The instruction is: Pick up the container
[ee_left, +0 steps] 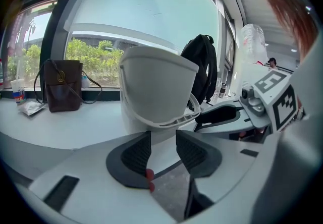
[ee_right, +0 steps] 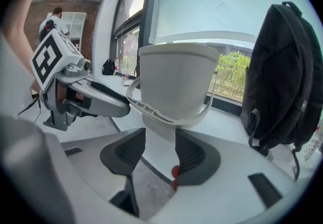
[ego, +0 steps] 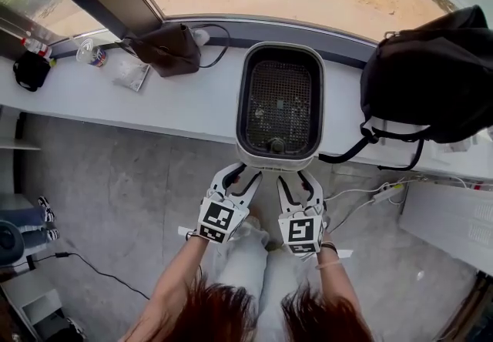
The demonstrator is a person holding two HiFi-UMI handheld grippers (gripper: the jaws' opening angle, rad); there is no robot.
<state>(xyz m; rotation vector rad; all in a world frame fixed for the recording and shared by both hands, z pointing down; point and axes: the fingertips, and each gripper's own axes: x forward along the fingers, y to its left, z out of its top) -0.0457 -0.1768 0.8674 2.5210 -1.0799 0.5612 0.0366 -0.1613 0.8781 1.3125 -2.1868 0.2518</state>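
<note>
The container (ego: 280, 48) is a white rounded-rectangular bin with a dark mesh insert, standing on the white counter (ego: 177, 105) at its near edge. My left gripper (ego: 240, 176) and right gripper (ego: 299, 181) hover side by side just in front of its near wall, both open with nothing between the jaws. In the left gripper view the container (ee_left: 156, 87) rises just beyond the left gripper (ee_left: 163, 150), its white hoop handle (ee_left: 174, 119) hanging low. In the right gripper view the container (ee_right: 176, 79) stands close ahead of the right gripper (ee_right: 159, 150).
A black backpack (ego: 431, 78) sits on the counter right of the container, its straps trailing toward it. A brown bag (ego: 166, 48) and a cup (ego: 91, 51) stand at the left by the window. A white cable and plug strip (ego: 383, 192) hang below the counter at the right.
</note>
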